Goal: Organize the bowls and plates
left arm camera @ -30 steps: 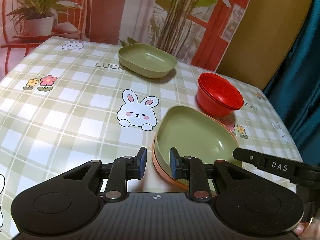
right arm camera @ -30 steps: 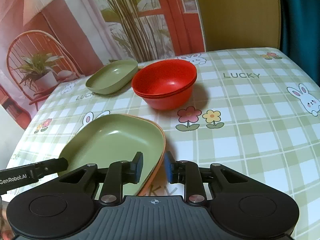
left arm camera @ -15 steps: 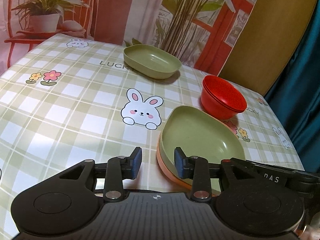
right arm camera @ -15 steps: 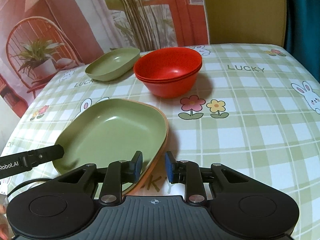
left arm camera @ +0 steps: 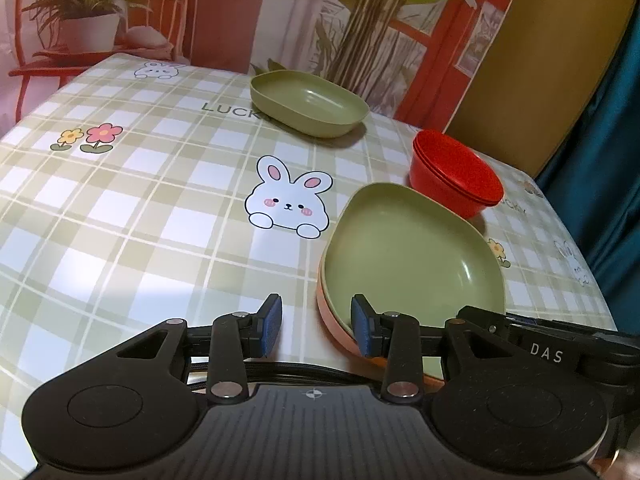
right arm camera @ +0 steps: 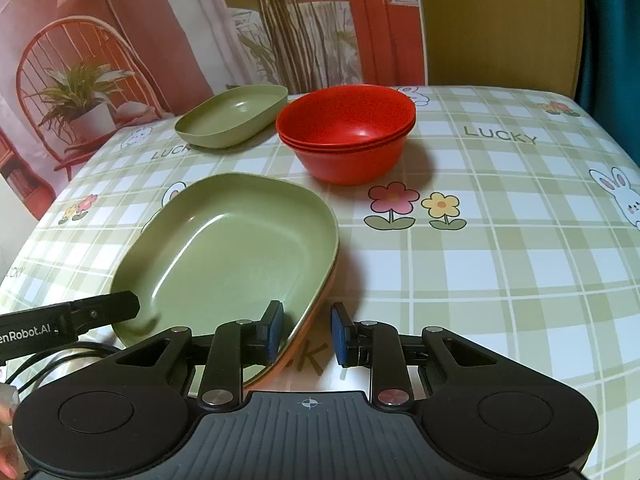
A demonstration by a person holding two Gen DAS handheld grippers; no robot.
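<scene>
Through your left wrist camera, your left gripper (left arm camera: 316, 326) is spreading its fingers, released, with the near rim of the green plate (left arm camera: 412, 256), nested in an orange plate (left arm camera: 334, 320), in the gap but untouched; the second green plate (left arm camera: 308, 102) sits at 12 o'clock and the stacked red bowls (left arm camera: 456, 172) at 1 o'clock on the tabletop (left arm camera: 132, 208). Through your right wrist camera, your right gripper (right arm camera: 306, 330) holds its fingers narrowly apart astride the plates' near corner, not clamped, with the bowls at 12 o'clock and the far plate at 11 o'clock.
</scene>
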